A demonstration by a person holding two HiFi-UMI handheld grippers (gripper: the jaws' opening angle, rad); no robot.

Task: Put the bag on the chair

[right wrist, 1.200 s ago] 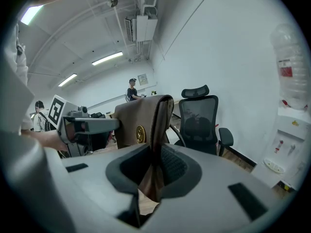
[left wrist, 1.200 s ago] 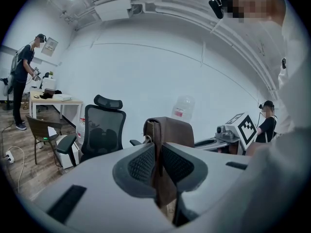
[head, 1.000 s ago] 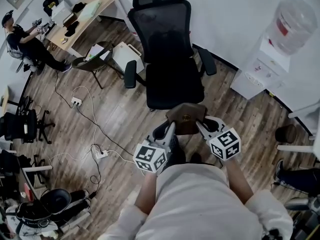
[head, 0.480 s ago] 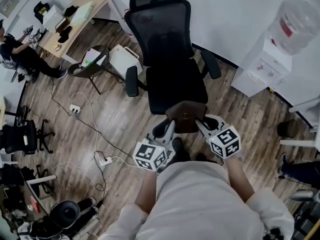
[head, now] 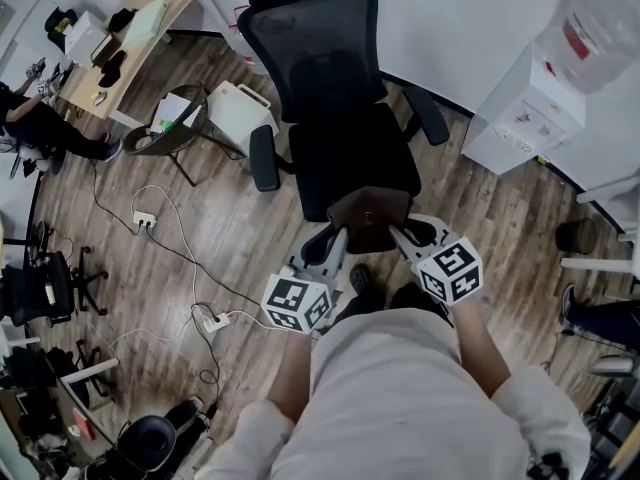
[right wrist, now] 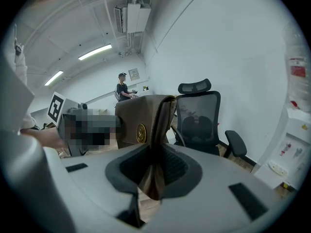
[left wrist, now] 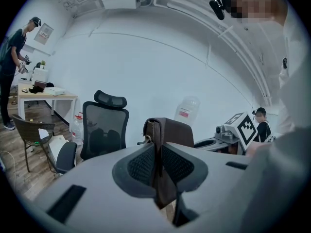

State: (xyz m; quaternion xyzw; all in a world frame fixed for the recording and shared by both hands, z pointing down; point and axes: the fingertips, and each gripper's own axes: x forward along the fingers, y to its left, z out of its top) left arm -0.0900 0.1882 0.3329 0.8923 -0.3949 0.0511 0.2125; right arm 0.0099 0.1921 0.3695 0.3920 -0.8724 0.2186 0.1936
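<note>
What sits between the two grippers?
The brown bag, pinched at each end by the left gripper and the right gripper; the head view shows it.

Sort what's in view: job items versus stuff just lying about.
Job: brown bag, gripped by left claw and right claw; black office chair.
Lying about: water dispenser, wooden desk, power strip, small brown chair.

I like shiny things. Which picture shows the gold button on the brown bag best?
The right gripper view: the gold button on the bag faces that camera. The head view shows it as a tiny dot. The left gripper view shows only the bag's end.
</note>
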